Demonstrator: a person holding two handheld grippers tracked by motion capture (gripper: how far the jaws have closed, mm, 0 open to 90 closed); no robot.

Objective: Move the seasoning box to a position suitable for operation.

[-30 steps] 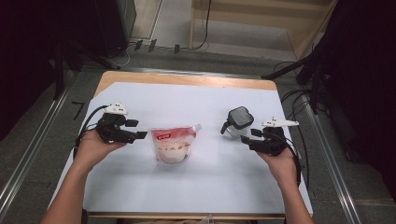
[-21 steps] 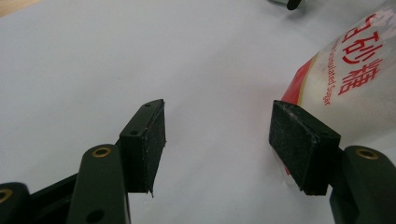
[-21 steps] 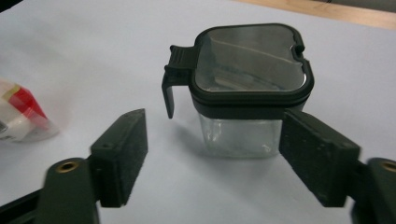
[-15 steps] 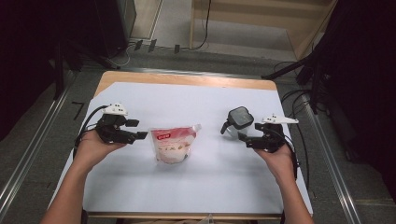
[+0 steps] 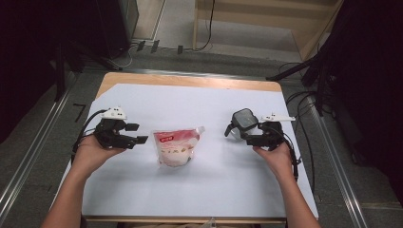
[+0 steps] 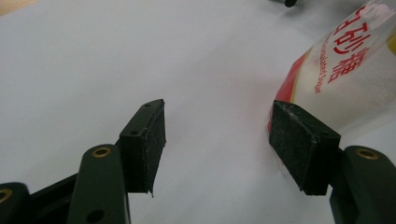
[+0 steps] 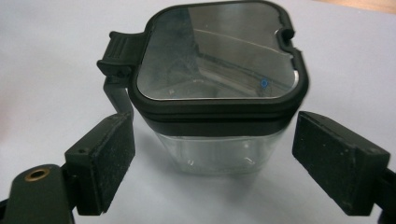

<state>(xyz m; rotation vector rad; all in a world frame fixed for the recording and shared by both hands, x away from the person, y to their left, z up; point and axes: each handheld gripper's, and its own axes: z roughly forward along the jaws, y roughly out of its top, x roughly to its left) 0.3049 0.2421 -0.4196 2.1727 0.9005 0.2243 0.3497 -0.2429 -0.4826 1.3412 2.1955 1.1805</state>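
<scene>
A clear container with a black-rimmed lid (image 5: 244,119) stands upright on the white table cover at the right. My right gripper (image 5: 248,135) points at it; its jaws have just been opening. In the right gripper view the container (image 7: 215,51) sits between the spread pads (image 7: 105,163), which do not touch it. A sugar pouch with red print (image 5: 174,146) lies flat mid-table. My left gripper (image 5: 141,133) is open just left of it. In the left gripper view the pouch (image 6: 345,79) lies beside the right pad (image 6: 299,144), and nothing is between the jaws (image 6: 217,144).
The white cover (image 5: 214,190) spreads over a wooden table whose far edge (image 5: 190,80) shows. Cables trail from both grippers off the table sides. Metal rails run along the floor on both sides.
The right hand has moved a little left, closer to the container, and its jaws now stand wider. The left hand, the pouch and the container have stayed put.
</scene>
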